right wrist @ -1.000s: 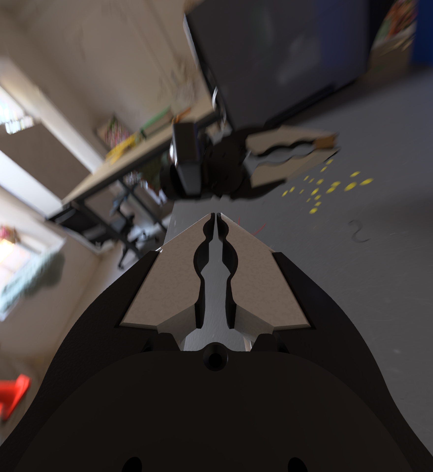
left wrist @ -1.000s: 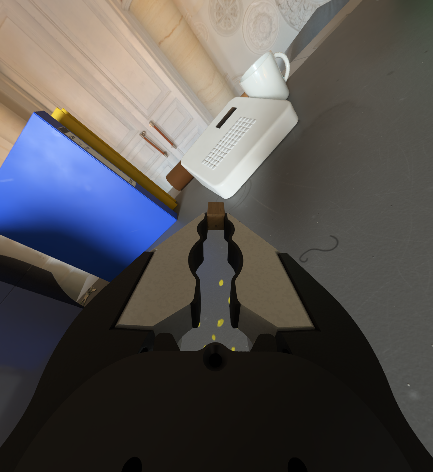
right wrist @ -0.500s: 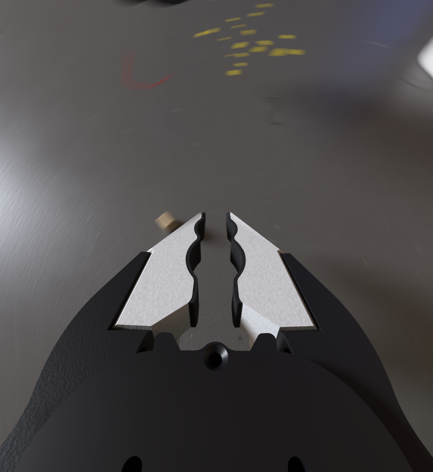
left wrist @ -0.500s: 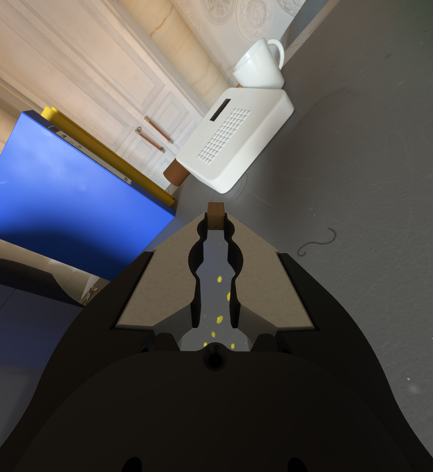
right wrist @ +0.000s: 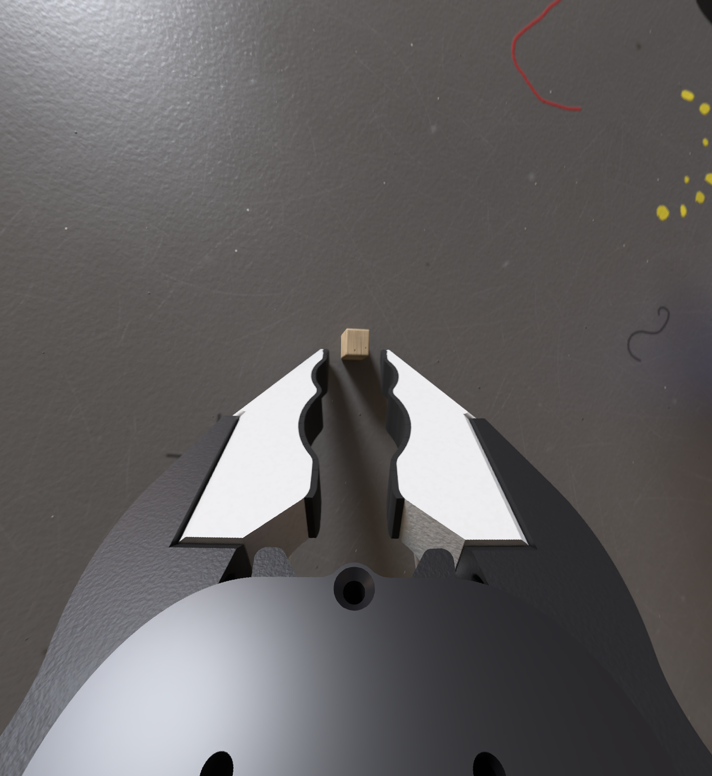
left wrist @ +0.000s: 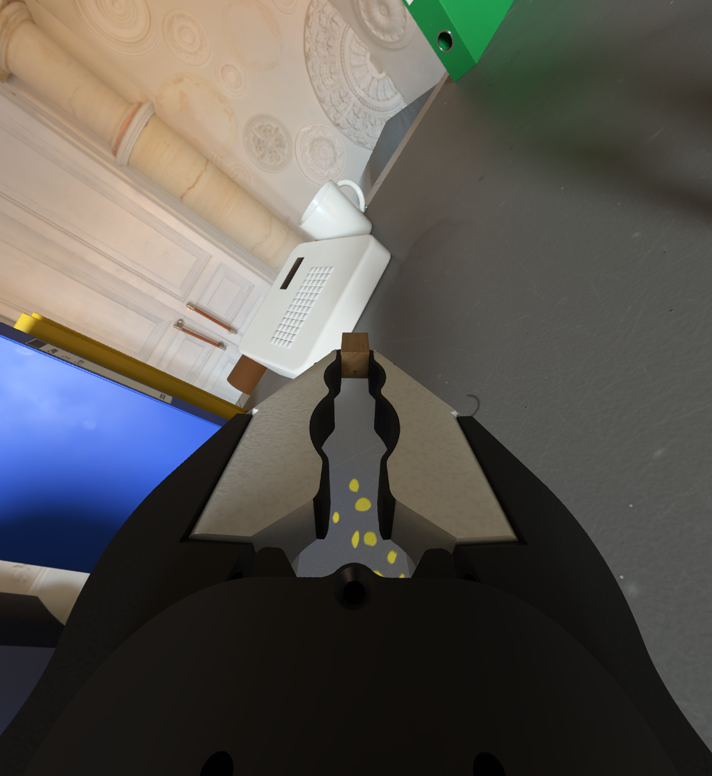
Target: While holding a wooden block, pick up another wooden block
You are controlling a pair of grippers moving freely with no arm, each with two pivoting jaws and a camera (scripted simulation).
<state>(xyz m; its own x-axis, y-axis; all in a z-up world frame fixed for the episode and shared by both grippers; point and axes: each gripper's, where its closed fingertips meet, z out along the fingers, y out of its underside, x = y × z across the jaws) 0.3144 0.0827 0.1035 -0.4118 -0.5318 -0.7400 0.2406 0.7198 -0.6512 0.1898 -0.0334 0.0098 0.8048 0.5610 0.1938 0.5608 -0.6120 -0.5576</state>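
My left gripper (left wrist: 354, 364) is shut on a small brown wooden block (left wrist: 354, 355), pinched at the fingertips and held above the grey table (left wrist: 556, 378). In the right wrist view a second, paler wooden block (right wrist: 354, 344) lies on the grey table (right wrist: 178, 210). My right gripper (right wrist: 354, 357) is open and points down at it. The block sits just past the fingertips, centred on the gap between them, apart from both fingers.
In the left wrist view a white box with a grille (left wrist: 316, 306), a white cup (left wrist: 337, 214), a brown cylinder (left wrist: 245, 371), blue (left wrist: 73, 441) and yellow (left wrist: 127, 361) folders and a green binder (left wrist: 459, 33) stand along the table's far edge. Yellow spots (right wrist: 707, 184) and a red thread (right wrist: 530, 71) mark the table.
My right gripper swung down from facing the room to facing the table, opened wider, and shifted so the pale block is centred ahead of its tips. The left gripper tilted, keeping its block.
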